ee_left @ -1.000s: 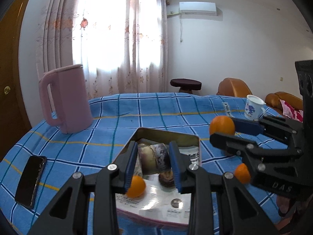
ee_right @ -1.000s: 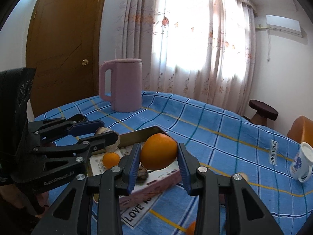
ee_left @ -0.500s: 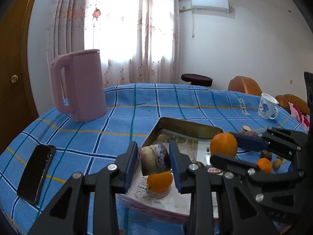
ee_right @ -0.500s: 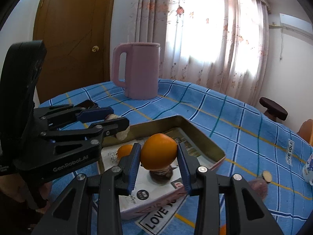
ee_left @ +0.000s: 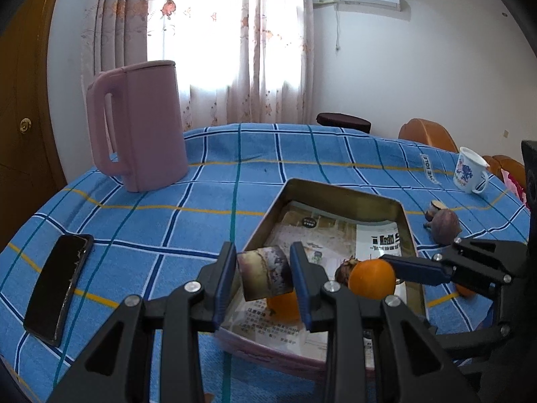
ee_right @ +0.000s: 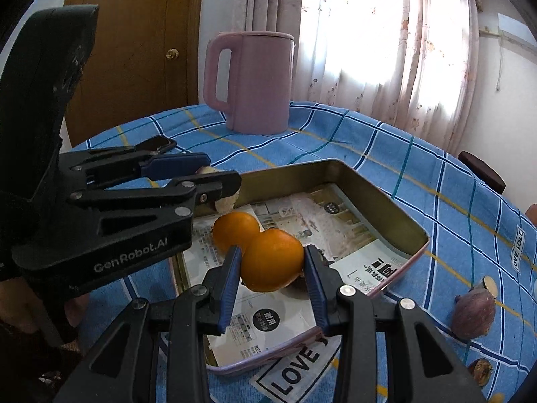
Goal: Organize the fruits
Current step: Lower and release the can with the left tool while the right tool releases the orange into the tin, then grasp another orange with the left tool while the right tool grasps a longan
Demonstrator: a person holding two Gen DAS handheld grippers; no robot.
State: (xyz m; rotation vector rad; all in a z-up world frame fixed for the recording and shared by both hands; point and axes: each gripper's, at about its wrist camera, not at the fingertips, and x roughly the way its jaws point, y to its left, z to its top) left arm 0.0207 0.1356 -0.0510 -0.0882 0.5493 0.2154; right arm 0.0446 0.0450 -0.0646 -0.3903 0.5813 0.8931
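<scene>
Rectangular metal tin, open-topped, on a blue checked tablecloth; its floor is lined with printed paper. Inside lie a small orange and, partly hidden, a dark brownish fruit. Right gripper: jaws clamped on a larger orange, held over the tin, touching or just in front of the small orange. Left gripper: jaws closed on a cut piece of fruit with purplish skin and a pale face, held above the tin's near left edge. Outside the tin, on the cloth to its right: a purple fruit with a cut piece just behind it, and a brown fruit nearer the table edge. Beyond: pink kettle, lid on, upright; white mug; black phone lying flat.
</scene>
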